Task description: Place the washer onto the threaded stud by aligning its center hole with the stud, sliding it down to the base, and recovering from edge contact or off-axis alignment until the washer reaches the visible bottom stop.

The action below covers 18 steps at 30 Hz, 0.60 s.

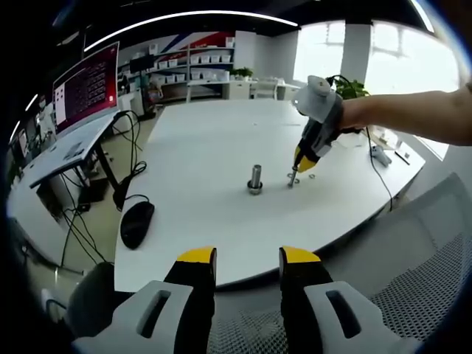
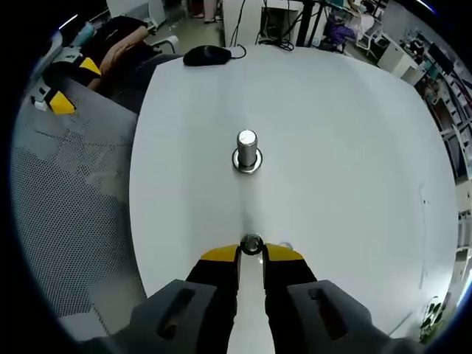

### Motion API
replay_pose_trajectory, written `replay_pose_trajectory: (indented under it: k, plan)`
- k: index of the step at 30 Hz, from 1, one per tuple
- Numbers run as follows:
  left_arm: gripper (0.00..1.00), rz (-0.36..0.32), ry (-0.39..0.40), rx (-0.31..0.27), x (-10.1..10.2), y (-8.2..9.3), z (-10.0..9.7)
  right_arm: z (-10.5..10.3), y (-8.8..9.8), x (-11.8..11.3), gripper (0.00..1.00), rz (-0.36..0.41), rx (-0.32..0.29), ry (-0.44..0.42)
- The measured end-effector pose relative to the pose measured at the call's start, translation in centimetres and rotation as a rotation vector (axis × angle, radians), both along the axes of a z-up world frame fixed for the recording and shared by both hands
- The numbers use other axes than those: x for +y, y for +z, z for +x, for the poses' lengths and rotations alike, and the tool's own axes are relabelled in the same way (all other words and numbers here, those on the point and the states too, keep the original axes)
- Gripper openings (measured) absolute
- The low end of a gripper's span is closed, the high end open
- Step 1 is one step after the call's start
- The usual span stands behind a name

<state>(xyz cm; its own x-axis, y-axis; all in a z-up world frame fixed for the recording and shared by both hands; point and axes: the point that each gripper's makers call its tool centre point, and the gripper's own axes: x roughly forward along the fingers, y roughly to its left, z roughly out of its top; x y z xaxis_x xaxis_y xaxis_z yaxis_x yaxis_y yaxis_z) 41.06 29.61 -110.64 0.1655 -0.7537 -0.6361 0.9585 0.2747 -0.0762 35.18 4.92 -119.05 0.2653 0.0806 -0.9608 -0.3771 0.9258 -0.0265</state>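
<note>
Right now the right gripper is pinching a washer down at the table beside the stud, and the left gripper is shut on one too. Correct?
Not quite. The left gripper is open and holds nothing, as the left gripper view shows. The rest stands: the right gripper pinches a washer at the table, apart from the stud.

- Threaded stud (image 2: 246, 150) stands upright on the counter (image 2: 354, 147).
- Washer (image 2: 252, 244) sits at the right tool (image 2: 251, 258) tips, near the stud.
- Mouse (image 2: 208, 54) lies beyond the stud.
</note>
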Motion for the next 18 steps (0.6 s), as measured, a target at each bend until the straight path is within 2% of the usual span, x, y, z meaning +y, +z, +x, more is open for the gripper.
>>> replay_pose_trajectory:
  k: [1, 7, 9, 14, 18]
  plan:
    - [0.32, 0.0, 0.0, 0.0, 0.0, 0.0, 0.0, 0.2, 0.0, 0.2, 0.03, 0.005, -0.014, 0.021]
    - [0.32, -0.001, 0.004, 0.001, 0.0, 0.0, 0.0, -0.4, -1.7, -0.2, 0.04, -0.009, 0.039, -0.023]
    - [0.32, -0.001, 0.005, 0.001, 0.0, 0.0, 0.1, 0.1, -1.9, 0.6, 0.04, 0.032, 0.019, -0.035]
    - [0.31, -0.001, 0.007, 0.002, 0.0, 0.0, 0.1, 1.4, -2.2, 1.1, 0.09, 0.011, -0.011, -0.011]
    - [0.31, -0.002, 0.009, 0.003, 0.0, 0.0, 0.1, 3.2, -1.7, 2.1, 0.1, 0.016, -0.077, 0.022]
